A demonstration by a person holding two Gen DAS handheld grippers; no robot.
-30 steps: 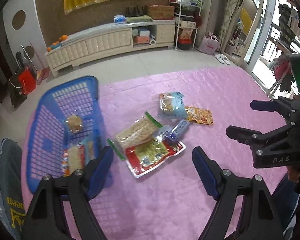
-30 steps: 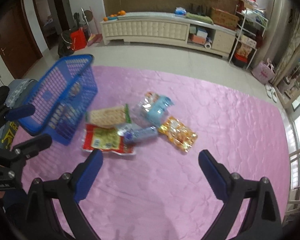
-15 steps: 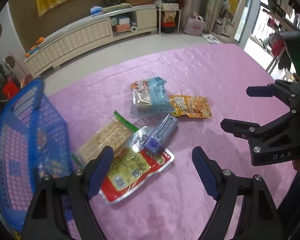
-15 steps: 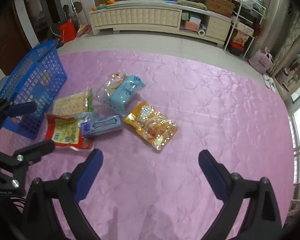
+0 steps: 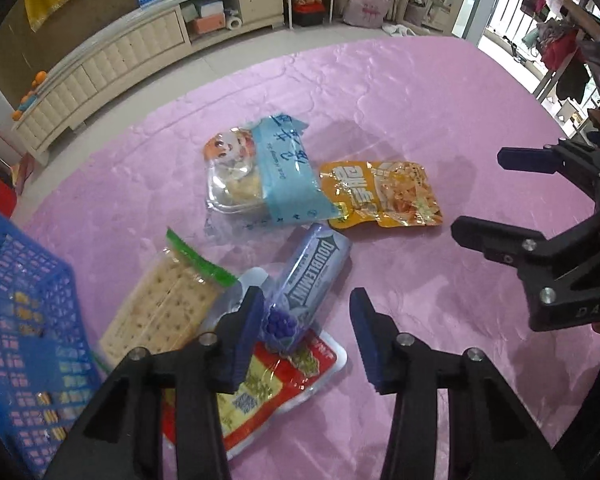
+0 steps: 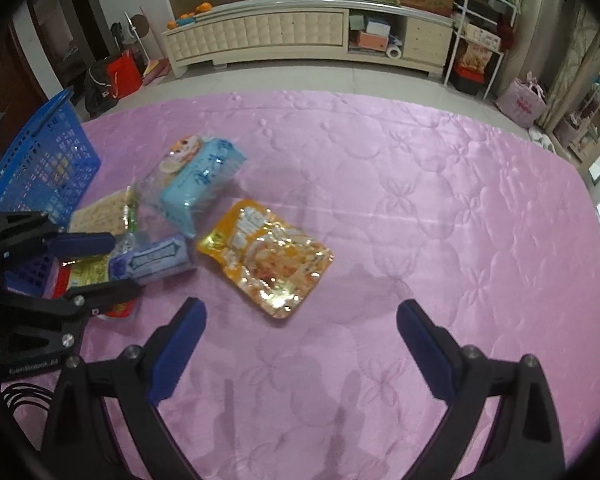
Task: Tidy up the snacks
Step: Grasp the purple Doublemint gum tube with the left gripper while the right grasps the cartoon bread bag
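Snacks lie on a pink quilted cloth [image 5: 400,92]. My left gripper [image 5: 306,334] is open, its jaws partly narrowed around the near end of a purple Doublemint pack [image 5: 310,280], which lies on a red-and-yellow packet [image 5: 276,380]. A cracker sleeve [image 5: 164,308] lies to its left. A light blue pack [image 5: 268,172] and an orange pouch [image 5: 384,194] lie farther off. My right gripper [image 6: 300,340] is open and empty, just short of the orange pouch [image 6: 268,254]. The blue basket [image 5: 24,328] stands at the left.
A long cream cabinet [image 6: 296,32] and a white shelf rack [image 6: 480,40] stand beyond the cloth across tiled floor. The right gripper [image 5: 480,196] shows at the right of the left wrist view. The left gripper [image 6: 100,264] shows at the left of the right wrist view.
My left gripper moved right from the basket, came down over the Doublemint pack and narrowed its jaws. My right gripper moved forward toward the orange pouch and stayed open.
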